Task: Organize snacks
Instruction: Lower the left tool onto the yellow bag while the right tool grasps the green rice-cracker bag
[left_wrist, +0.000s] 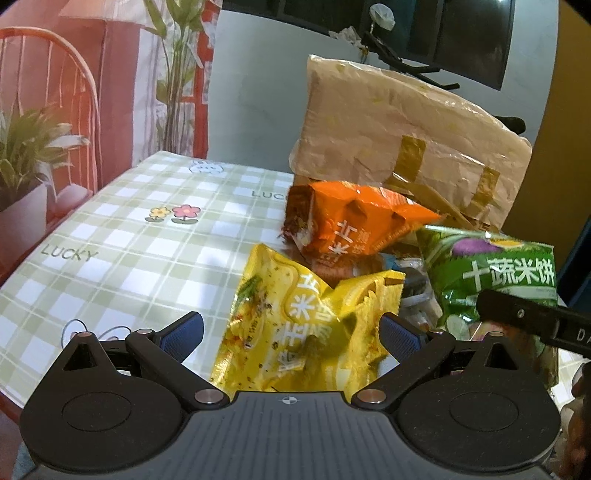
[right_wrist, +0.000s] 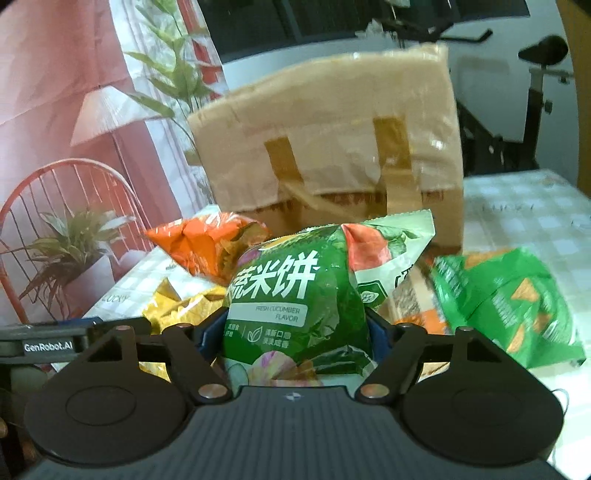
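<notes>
"LUCKY" tablecloth (left_wrist: 122, 236), "FRESH CUCUMBER FLAVOR" bag (right_wrist: 295, 306) (green)

Snack packets (left_wrist: 354, 221) lie before the bag (left_wrist: 406, 136).

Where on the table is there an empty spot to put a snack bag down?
The checked tablecloth is bare on the flower-print side, bordered by the yellow bag, the orange bag and the brown paper bag. Another bare patch lies beside the paper bag, beyond the green chip bag. It is crowded around the cucumber rice cracker bag.
</notes>
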